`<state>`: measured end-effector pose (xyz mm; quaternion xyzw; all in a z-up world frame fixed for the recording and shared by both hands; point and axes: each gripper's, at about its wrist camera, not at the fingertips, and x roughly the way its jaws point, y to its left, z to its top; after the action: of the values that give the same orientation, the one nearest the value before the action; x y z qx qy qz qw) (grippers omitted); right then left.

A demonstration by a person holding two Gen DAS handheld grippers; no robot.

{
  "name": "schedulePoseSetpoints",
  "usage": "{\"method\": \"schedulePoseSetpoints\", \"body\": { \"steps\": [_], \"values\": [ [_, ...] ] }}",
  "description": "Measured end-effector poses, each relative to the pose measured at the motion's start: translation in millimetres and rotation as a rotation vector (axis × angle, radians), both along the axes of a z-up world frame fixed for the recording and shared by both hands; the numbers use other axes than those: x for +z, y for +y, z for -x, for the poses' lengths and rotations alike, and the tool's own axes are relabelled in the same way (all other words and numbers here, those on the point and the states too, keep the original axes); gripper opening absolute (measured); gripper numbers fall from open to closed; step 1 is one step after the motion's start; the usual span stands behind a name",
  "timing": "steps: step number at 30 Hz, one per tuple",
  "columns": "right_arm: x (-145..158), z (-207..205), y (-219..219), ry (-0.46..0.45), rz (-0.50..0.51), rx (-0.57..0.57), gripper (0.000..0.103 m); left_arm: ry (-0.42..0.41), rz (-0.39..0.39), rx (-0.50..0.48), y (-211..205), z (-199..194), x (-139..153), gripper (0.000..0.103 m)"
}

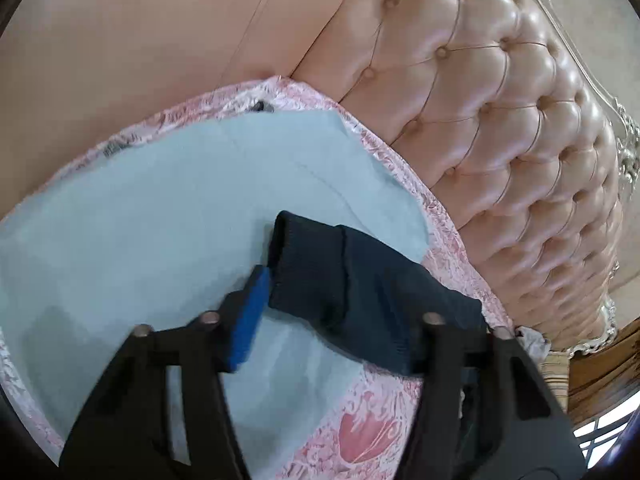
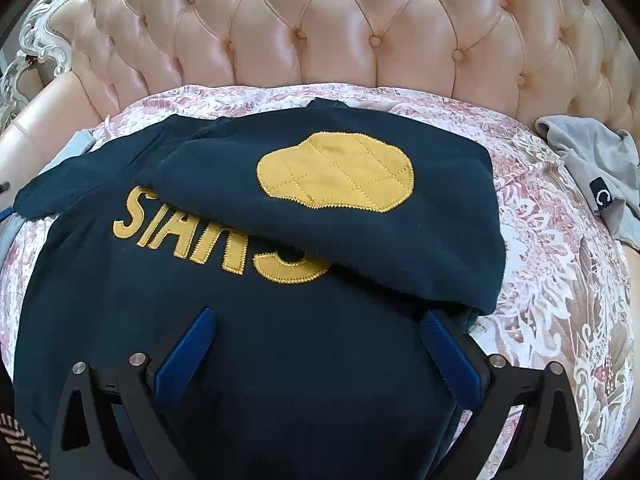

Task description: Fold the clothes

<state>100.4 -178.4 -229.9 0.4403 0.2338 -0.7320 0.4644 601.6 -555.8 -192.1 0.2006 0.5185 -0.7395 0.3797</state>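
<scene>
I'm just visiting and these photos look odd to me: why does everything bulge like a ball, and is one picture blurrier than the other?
Both views bend straight lines and have dark rounded corners, as a very wide lens does. Left wrist view: soft and smeared, especially the left gripper and navy cuff. Right wrist view: sharper, the yellow patch stitching reads clearly; glare shines on the tufted headboard.

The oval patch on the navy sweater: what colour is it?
Mustard yellow patch, clearest in the right wrist view.
</scene>
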Motion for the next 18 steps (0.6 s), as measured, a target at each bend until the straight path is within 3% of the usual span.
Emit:
{"method": "schedulePoseSetpoints", "body": {
  "steps": [7, 8, 12, 15, 18],
  "values": [
    [-1, -1, 0, 0.008, 0.002, 0.001, 0.103, 0.011, 0.003, -0.021, -1, 0, 1, 0.055],
    [0, -1, -1, 0.009, 0.002, 0.001, 0.103, 0.012, 0.01, -0.023, 0, 1, 2, 0.051],
    [0, -1, -1, 0.009, 0.004, 0.001, 0.103, -0.021, 0.006, -0.043, -3, 6, 1, 0.016],
    [0, -1, -1, 0.012, 0.003, 0.001, 0.103, -0.061, 0.027, -0.047, -3, 8, 3, 0.013],
    [0, -1, -1, 0.012, 0.004, 0.002, 0.103, -0.1, 0.096, -0.055, 3, 14, 15, 0.012]
  ]
}}
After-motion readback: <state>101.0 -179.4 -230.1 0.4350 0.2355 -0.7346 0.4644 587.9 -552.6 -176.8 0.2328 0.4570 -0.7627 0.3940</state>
